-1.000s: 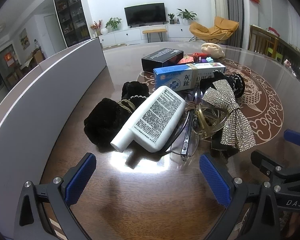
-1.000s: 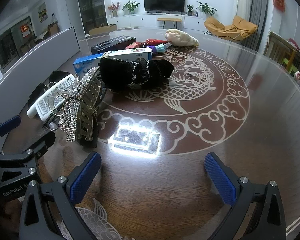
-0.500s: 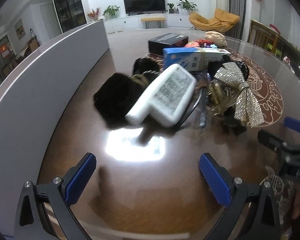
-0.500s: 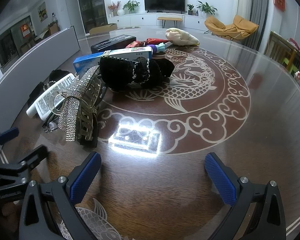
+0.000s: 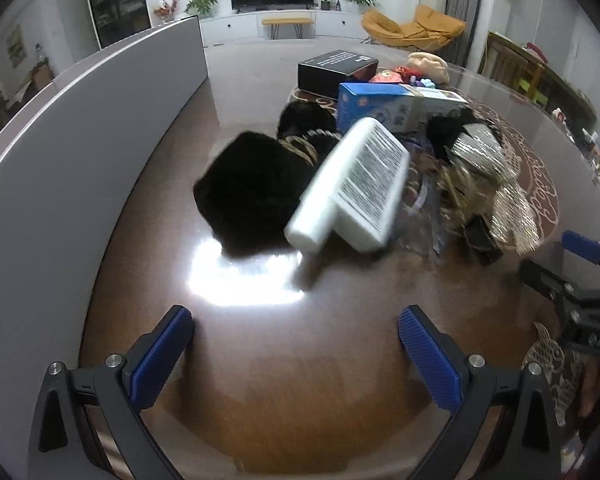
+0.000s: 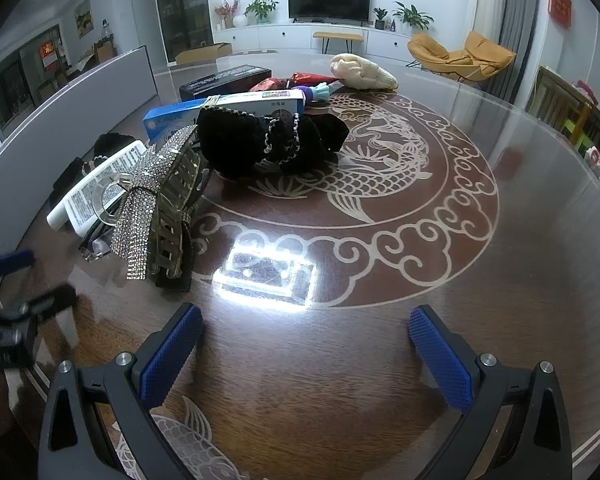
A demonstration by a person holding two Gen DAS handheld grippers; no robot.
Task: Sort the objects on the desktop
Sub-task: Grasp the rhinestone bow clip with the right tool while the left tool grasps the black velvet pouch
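A pile of objects lies on the round table. A white tube [image 5: 352, 188] rests on a black furry scrunchie [image 5: 248, 196], beside a blue-and-white box [image 5: 392, 108], a black box [image 5: 336, 70] and a rhinestone bow clip [image 5: 496, 172]. The right wrist view shows the bow clip [image 6: 148, 208], a black bow [image 6: 268, 140], the blue box [image 6: 228, 110] and the white tube [image 6: 96, 188]. My left gripper [image 5: 296, 344] is open and empty, short of the pile. My right gripper [image 6: 306, 344] is open and empty over bare table.
A grey panel [image 5: 80, 128] curves along the table's left side. A cream plush [image 6: 362, 72], a red packet [image 6: 300, 80] and a purple toy [image 6: 316, 92] lie at the far side. The patterned table [image 6: 460, 200] stretches right.
My left gripper has pulled back and up from the pile, which now looks smaller and farther. The right gripper has stayed still. Both stayed open.
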